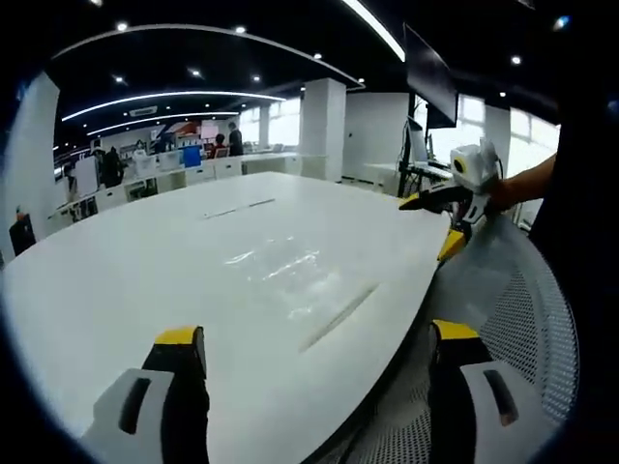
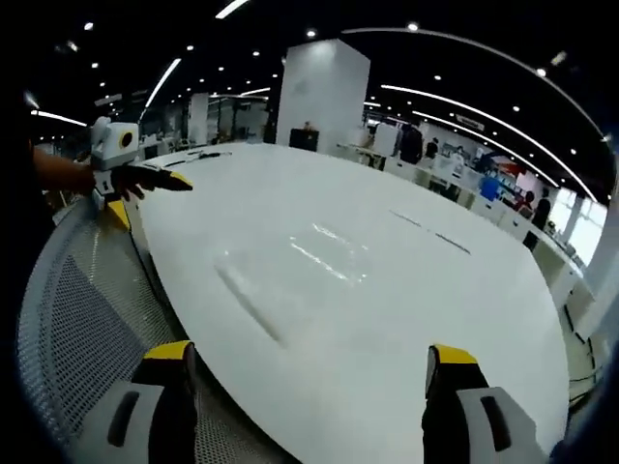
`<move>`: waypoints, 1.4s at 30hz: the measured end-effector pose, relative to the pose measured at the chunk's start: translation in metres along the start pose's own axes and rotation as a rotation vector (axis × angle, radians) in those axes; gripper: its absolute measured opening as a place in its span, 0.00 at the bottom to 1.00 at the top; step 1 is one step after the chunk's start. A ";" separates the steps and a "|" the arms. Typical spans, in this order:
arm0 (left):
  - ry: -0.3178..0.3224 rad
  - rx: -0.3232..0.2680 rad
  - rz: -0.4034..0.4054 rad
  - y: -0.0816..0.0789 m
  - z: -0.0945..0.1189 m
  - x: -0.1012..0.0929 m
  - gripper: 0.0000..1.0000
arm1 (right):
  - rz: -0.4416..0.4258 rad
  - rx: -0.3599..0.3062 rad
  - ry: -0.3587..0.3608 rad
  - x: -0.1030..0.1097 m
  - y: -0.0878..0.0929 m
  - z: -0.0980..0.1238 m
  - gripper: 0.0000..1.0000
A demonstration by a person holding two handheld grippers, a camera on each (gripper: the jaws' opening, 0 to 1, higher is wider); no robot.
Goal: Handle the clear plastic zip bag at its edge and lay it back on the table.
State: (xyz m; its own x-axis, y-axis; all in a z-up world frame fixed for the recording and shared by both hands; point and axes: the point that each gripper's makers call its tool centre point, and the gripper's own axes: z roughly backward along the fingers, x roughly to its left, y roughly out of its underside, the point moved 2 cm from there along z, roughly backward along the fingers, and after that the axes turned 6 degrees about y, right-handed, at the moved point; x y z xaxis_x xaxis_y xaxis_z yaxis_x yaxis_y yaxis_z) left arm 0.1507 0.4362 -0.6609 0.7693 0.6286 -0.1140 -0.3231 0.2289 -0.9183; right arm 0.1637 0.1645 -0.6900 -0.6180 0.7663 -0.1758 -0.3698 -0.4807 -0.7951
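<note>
In the left gripper view, the left gripper has its two yellow-tipped jaws spread wide apart with nothing between them, one over the table and the other over a grey mesh surface at the table's edge. Ahead of them the clear plastic zip bag lies flat on the white table, near the table's near edge and hard to see but for its glare. Its zip strip is the dark line at its near side, and the bag's long axis runs along that line, slanting up to the right in this view. At the far right the right gripper is held by a hand over the table's edge, its jaws apart and empty.

In the right gripper view, the left gripper shows at the far left, again held above the edge. The bag lies mid-table, its zip line slanting down to the right. The right gripper has its jaws wide apart, empty.

Beyond the table stretches an open office: a white pillar, desks, ceiling light strips, distant people.
</note>
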 end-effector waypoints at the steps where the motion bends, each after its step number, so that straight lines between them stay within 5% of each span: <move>1: -0.001 -0.005 0.002 -0.001 0.000 0.000 0.96 | -0.008 0.005 0.003 0.001 0.002 0.000 1.00; 12: -0.003 0.029 -0.037 0.005 0.001 0.009 0.99 | -0.052 0.003 0.038 0.004 0.014 0.002 1.00; 22: -0.026 -0.002 -0.013 0.013 -0.003 0.016 0.99 | -0.006 -0.029 0.055 0.006 0.008 0.000 1.00; 42: 0.004 0.051 -0.097 0.021 -0.008 0.009 0.99 | -0.022 -0.029 0.073 0.003 0.008 -0.001 0.97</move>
State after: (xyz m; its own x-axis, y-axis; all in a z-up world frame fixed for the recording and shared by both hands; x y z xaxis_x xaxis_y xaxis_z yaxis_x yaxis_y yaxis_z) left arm 0.1554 0.4410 -0.6845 0.8004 0.5988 -0.0268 -0.2742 0.3260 -0.9048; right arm 0.1595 0.1629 -0.6977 -0.5574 0.8061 -0.1989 -0.3622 -0.4517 -0.8153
